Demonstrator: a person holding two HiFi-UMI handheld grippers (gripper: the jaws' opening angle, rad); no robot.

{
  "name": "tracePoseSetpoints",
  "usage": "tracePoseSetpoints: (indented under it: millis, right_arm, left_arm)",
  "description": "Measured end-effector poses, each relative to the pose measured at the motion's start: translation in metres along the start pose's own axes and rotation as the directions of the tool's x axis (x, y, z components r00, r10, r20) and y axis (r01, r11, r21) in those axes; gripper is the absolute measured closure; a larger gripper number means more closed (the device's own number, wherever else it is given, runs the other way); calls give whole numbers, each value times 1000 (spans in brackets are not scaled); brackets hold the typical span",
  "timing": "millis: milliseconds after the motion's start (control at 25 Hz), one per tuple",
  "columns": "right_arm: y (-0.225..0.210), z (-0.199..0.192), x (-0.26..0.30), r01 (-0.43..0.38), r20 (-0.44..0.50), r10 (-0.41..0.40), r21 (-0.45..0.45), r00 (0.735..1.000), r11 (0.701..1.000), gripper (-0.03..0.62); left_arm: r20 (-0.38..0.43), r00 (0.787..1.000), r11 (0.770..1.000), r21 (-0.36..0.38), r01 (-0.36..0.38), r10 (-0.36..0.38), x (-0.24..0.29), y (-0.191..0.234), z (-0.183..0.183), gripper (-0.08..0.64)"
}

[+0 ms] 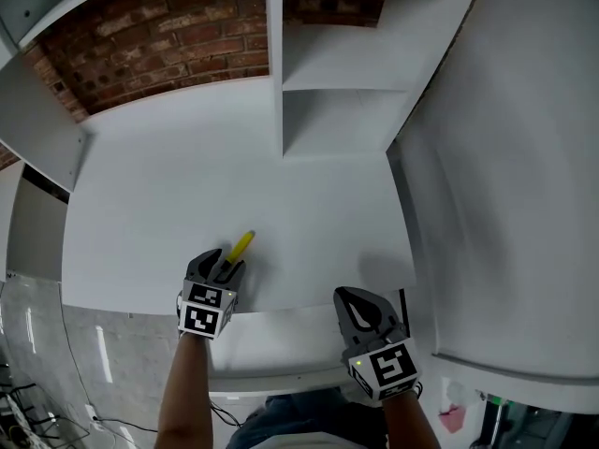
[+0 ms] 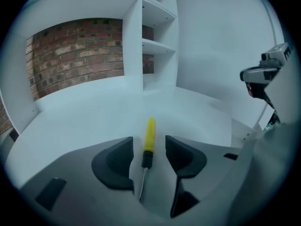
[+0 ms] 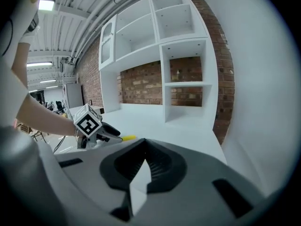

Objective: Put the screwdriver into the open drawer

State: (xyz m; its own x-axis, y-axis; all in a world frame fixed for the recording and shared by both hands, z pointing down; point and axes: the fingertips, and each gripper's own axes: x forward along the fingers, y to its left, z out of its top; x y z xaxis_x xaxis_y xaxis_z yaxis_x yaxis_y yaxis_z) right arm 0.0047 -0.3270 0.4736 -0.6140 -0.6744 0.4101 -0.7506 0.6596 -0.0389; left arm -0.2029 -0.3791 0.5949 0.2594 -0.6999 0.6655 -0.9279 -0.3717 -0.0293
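Observation:
The screwdriver [image 1: 242, 243] [image 2: 149, 134], with a yellow handle, black collar and thin metal shaft, lies flat on the white desk [image 1: 187, 176]. My left gripper [image 1: 223, 262] [image 2: 149, 140] points down over it and is open. Its two dark pads stand on either side of the collar, with a gap on each side. The handle sticks out past the fingertips toward the back. My right gripper [image 1: 348, 295] [image 3: 143, 142] hovers near the desk's front edge, to the right, shut and empty. Below that edge the pale open drawer [image 1: 281, 344] juts toward me.
White shelf cubbies [image 1: 337, 73] stand at the back right against a brick wall [image 1: 159, 45]. A tall white panel [image 1: 505, 204] closes off the right side. Cables lie on the grey floor [image 1: 56, 382] at lower left.

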Motion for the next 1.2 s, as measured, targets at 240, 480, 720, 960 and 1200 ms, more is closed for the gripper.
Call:
tracePoseSetpoints:
  millis: [240,480,720,960,1200]
  right_arm:
    - [-12,-4,-1,10,-5,-10,-5,1000,1000,581]
    - [-2,3,-10,4,7,-4,-20,1000,1000,581]
    - [19,14,-30,-2,34,4,-40,999,999,581]
    - [44,26,-61,16,80,-9,-85,997,996,581]
    - [76,33,-101,44,140,-34,-67,990,997,581]
  left_arm:
    - [-57,998,998,55,-17,20,11,-5,-11,479]
    - [-40,999,999,44,-15,17,-8,-12,-2,480]
    - [53,998,999,6,-45,44,-47,-10,17,480]
    - [151,986,997,-37,-61,66,-96,-13,24,480]
    - [223,972,997,-39,-70,76,-156,-20,14,480]
